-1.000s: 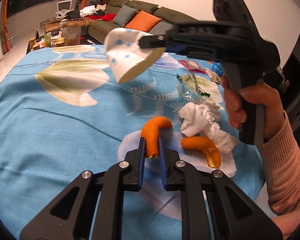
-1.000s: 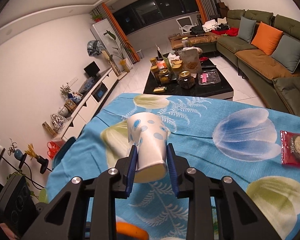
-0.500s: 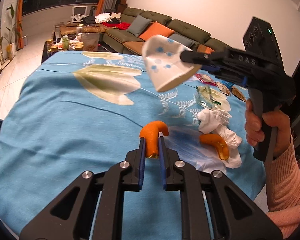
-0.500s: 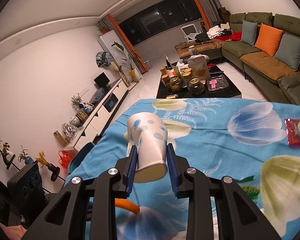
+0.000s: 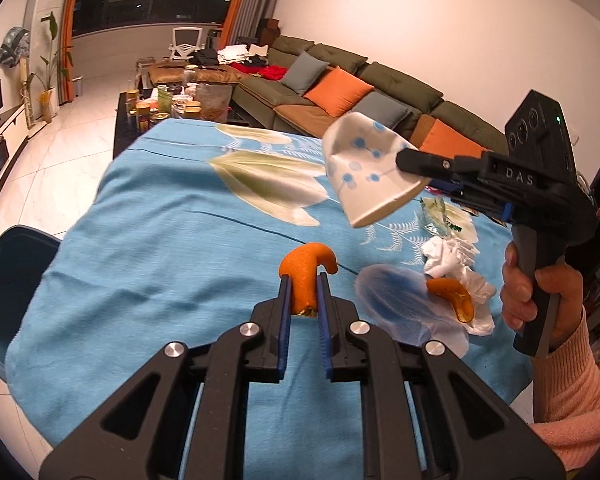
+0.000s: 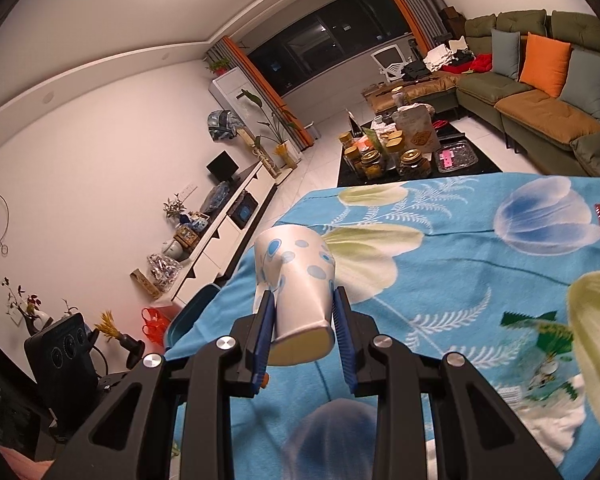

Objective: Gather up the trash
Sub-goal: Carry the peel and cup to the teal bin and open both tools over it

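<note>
Tablecloth (image 5: 148, 240) edge now nearer; left claw (image 5: 303, 300) still pinching peel (image 5: 306, 270), right claw (image 6: 303, 320) still clamping cup (image 6: 296, 280).

We are in a home, in its living room. A long green sectional sofa (image 5: 364, 80) with orange and grey cushions (image 5: 338, 90) runs along one wall, and a low dark coffee table (image 6: 416, 160) crowded with jars stands on the pale tiled floor (image 5: 72, 136). Along the opposite wall we see a white media cabinet (image 6: 236, 216) bearing a small screen and ornaments, beside potted plants (image 6: 274, 128). Orange curtains (image 5: 242, 4) frame a dark window, and the near surface wears a blue flowered cloth (image 5: 172, 248).
</note>
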Action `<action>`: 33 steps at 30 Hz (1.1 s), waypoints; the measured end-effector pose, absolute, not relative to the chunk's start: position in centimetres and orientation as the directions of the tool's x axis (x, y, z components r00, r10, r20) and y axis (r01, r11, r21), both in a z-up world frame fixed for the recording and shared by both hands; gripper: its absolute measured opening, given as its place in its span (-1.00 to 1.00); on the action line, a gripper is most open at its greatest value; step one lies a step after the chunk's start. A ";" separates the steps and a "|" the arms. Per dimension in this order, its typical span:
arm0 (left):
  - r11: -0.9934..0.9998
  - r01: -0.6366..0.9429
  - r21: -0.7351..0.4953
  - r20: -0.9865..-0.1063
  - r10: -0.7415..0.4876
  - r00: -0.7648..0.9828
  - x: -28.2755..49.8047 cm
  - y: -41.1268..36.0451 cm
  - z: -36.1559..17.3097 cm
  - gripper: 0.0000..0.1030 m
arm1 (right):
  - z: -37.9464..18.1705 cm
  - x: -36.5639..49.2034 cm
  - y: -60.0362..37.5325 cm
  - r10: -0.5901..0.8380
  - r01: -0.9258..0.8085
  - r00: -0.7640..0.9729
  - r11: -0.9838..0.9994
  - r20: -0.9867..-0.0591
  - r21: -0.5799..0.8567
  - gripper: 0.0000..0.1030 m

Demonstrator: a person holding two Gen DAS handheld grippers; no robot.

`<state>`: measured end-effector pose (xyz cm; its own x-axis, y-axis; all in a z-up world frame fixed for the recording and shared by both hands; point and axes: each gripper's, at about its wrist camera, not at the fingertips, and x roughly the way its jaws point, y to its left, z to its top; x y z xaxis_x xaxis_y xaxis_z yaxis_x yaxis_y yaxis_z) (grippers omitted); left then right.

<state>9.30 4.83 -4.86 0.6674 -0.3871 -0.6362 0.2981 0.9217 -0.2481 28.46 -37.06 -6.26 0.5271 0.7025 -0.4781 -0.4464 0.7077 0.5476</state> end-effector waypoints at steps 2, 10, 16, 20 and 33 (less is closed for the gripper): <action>0.925 0.288 -0.247 -0.634 -0.378 0.674 9.1 5.3 -4.8 -0.76 | -6.3 28.2 -36.6 0.707 -0.449 0.522 0.703 -0.477 0.551 -0.46; 0.938 0.246 -0.244 -0.625 -0.346 0.700 8.3 7.5 -4.3 -0.76 | -6.5 28.0 -35.0 0.729 -0.464 0.493 0.682 -0.474 0.566 -0.46; 0.946 0.211 -0.246 -0.614 -0.320 0.721 7.7 9.4 -3.8 -0.76 | -6.6 28.0 -33.2 0.744 -0.483 0.469 0.667 -0.476 0.567 -0.46; 0.951 0.186 -0.245 -0.609 -0.300 0.734 7.3 10.8 -3.5 -0.76 | -6.5 28.1 -31.9 0.754 -0.497 0.453 0.657 -0.477 0.567 -0.46; 0.965 0.082 -0.249 -0.597 -0.220 0.771 6.4 15.4 -2.9 -0.76 | -6.4 28.8 -27.4 0.790 -0.544 0.385 0.612 -0.478 0.573 -0.46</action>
<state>6.40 15.45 -2.91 0.7714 -0.2198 -0.5972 0.0825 0.9651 -0.2487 28.81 -27.37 -6.36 0.3848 0.7896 -0.4780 -0.5444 0.6124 0.5733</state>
